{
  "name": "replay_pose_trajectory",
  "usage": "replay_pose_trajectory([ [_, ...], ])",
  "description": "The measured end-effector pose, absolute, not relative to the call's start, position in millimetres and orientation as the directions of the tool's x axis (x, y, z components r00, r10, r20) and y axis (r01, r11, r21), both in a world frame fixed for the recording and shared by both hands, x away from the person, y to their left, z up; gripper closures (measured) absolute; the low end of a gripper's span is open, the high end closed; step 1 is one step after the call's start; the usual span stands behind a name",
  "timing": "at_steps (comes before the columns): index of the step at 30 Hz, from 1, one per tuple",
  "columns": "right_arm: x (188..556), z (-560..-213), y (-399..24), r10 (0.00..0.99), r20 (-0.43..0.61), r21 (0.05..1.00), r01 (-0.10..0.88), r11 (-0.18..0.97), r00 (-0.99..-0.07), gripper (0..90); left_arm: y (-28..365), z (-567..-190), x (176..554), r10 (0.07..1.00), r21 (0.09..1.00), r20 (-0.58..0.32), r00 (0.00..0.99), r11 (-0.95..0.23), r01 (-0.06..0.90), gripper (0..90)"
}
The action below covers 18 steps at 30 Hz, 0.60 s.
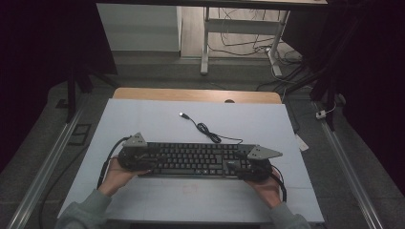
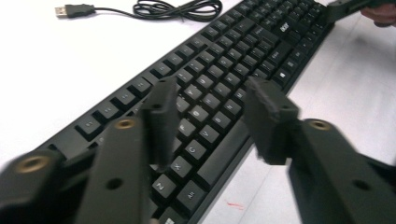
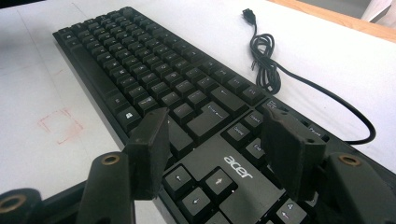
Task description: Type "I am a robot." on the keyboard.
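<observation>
A black Acer keyboard (image 1: pixel 191 160) lies lengthwise on the white sheet, near the front of the table. Its cable runs from the back edge through a loose coil (image 1: pixel 208 131) to a USB plug (image 1: pixel 183 114) lying free on the sheet. My left gripper (image 1: pixel 136 157) is over the keyboard's left end, its jaws open above the letter keys (image 2: pixel 210 86). My right gripper (image 1: pixel 253 164) is over the right end, jaws open above the arrow keys and the logo (image 3: pixel 215 114). Neither pair of jaws holds anything. The coil (image 3: pixel 265 60) and plug (image 3: pixel 249 15) lie beyond the right gripper.
A white sheet (image 1: pixel 143 119) covers most of the wooden table (image 1: pixel 196 94). A faint red square (image 3: pixel 60 125) is drawn on the sheet in front of the keyboard. Desk legs and loose cables (image 1: pixel 248 43) stand on the floor behind the table.
</observation>
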State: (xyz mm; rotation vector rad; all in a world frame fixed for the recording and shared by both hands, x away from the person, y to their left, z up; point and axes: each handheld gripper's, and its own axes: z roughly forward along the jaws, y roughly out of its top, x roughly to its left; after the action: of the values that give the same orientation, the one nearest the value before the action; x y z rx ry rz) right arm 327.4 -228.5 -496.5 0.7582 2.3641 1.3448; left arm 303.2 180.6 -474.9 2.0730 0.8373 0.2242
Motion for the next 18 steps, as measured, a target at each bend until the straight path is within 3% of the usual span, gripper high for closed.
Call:
replay_pose_trajectory([
  [5,328.3,-496.9,-228.3,0.587,-0.014,0.862,0.288,0.418,-0.810,42.0,172.7,-483.1,302.2,0.603,0.761,-0.130,0.787,-0.449,0.469,83.8],
  [8,328.6,-497.6,-227.6,0.583,-0.010,0.867,0.283,0.409,-0.812,42.0,166.9,-488.2,301.4,0.583,0.743,-0.122,0.803,-0.483,0.464,88.2],
  [18,329.7,-498.1,-226.5,0.576,-0.019,0.860,0.280,0.426,-0.817,42.0,152.4,-499.2,299.0,0.570,0.714,-0.084,0.817,-0.538,0.448,88.5],
])
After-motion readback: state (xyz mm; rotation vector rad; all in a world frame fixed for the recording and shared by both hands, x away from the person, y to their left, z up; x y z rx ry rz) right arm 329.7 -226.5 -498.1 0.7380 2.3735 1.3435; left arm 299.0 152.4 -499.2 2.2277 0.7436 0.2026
